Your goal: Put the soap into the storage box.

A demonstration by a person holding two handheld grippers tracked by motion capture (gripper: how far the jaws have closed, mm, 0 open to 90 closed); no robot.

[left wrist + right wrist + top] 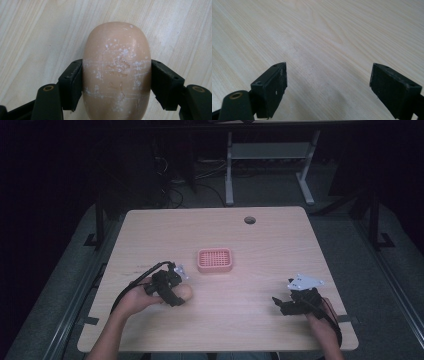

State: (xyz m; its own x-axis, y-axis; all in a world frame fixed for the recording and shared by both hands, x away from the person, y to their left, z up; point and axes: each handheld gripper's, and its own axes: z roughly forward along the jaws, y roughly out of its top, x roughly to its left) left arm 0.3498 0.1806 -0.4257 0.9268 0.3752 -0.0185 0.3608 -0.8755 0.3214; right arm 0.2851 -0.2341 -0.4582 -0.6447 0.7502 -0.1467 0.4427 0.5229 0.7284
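On the light wooden table (250,265), which is the biggest thing in the high view, a pink soap dish (215,260) with a grid of small holes stands near the middle, and a round cable hole (249,220) is close to the far edge. At the left front part of the table, the person's left hand (137,297) holds the left gripper (176,292), and this gripper has the soap bar (183,292) between its jaws. The soap bar is a rounded, tan-coloured oval with white scratches and flakes on its surface, and it lies well apart from the soap dish, nearer to the person and to the left of it. From the left gripper view, the two black pads (72,83) press against the two long sides of the soap bar (117,72), one on each side at about the middle of its length, so the jaws pinch it; its rounded far end reaches out beyond the pads, over the wood. At the right front part of the table, the right gripper (280,304) is held low over the surface. Its fingers (274,86) are spread wide, with nothing but bare wood grain between them.
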